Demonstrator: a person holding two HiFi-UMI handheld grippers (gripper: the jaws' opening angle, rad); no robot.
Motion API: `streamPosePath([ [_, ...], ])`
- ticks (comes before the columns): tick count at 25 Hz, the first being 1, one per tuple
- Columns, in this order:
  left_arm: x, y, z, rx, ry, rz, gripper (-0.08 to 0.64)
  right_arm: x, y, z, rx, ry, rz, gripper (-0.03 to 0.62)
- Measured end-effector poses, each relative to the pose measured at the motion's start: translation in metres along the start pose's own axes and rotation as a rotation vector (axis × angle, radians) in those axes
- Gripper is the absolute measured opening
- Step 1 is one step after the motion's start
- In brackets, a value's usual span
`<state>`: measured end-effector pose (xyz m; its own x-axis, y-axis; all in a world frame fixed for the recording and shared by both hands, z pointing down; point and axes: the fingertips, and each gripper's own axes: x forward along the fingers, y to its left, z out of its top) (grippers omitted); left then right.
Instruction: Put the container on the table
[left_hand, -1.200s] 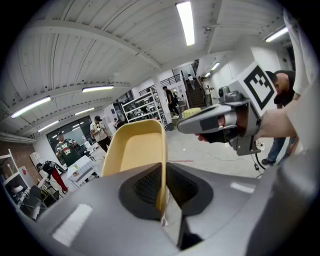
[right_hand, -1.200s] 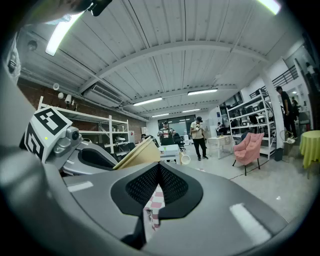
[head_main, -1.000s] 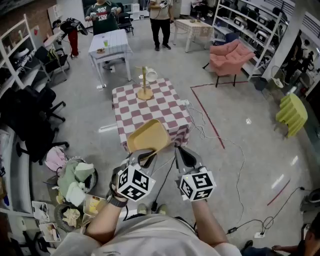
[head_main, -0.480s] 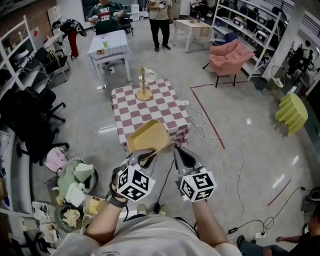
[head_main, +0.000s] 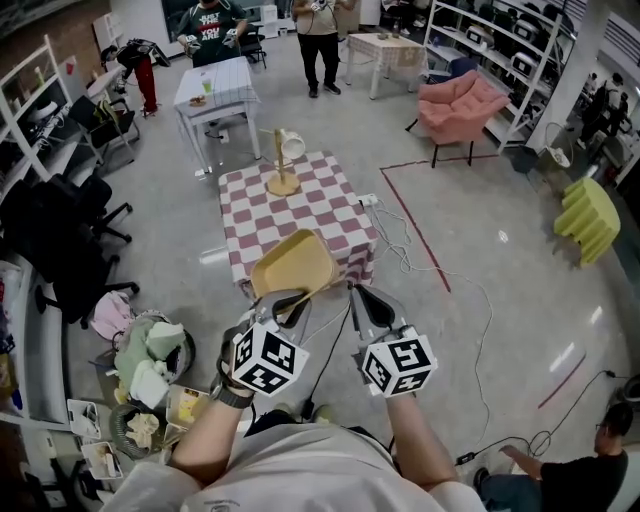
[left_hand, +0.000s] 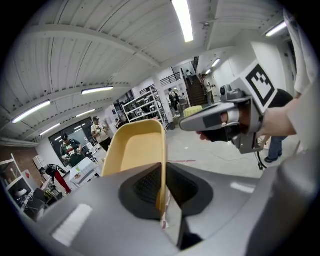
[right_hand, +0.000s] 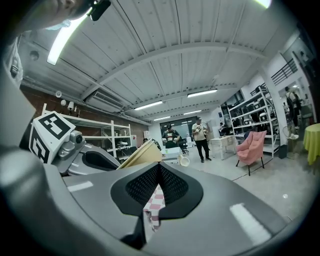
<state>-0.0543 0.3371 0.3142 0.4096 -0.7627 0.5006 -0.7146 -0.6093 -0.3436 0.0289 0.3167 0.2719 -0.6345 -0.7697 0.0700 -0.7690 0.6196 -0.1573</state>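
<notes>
A yellow plastic container (head_main: 293, 265) hangs in the air in front of me, held by its near rim; my left gripper (head_main: 285, 303) is shut on that rim. In the left gripper view the container (left_hand: 135, 150) rises between the jaws of the left gripper (left_hand: 162, 172). My right gripper (head_main: 366, 300) is beside it on the right, shut with nothing in it, apart from the container. A small table with a red-and-white checked cloth (head_main: 325, 215) stands just beyond the container. It carries a wooden stand with a white cup (head_main: 284, 160).
Baskets of clutter (head_main: 150, 365) sit on the floor at my left, with black office chairs (head_main: 60, 240) behind them. White cables (head_main: 400, 250) trail right of the checked table. Farther off are a white table (head_main: 215, 85), a pink armchair (head_main: 455, 105) and two standing people (head_main: 320, 35).
Both grippers and the container keep the same pose. The checked table and the room have shifted slightly in the head view as the camera moved.
</notes>
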Motion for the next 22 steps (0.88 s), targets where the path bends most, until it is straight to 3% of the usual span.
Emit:
streamPosePath([
  [11, 0.033, -0.010, 0.008, 0.000, 0.026, -0.007, 0.029, -0.005, -0.039, -0.005, 0.019, 0.004, -0.020, 0.009],
  [22, 0.089, 0.010, 0.006, 0.006, 0.030, -0.054, 0.029, 0.034, -0.072, -0.017, 0.032, 0.026, -0.049, 0.009],
])
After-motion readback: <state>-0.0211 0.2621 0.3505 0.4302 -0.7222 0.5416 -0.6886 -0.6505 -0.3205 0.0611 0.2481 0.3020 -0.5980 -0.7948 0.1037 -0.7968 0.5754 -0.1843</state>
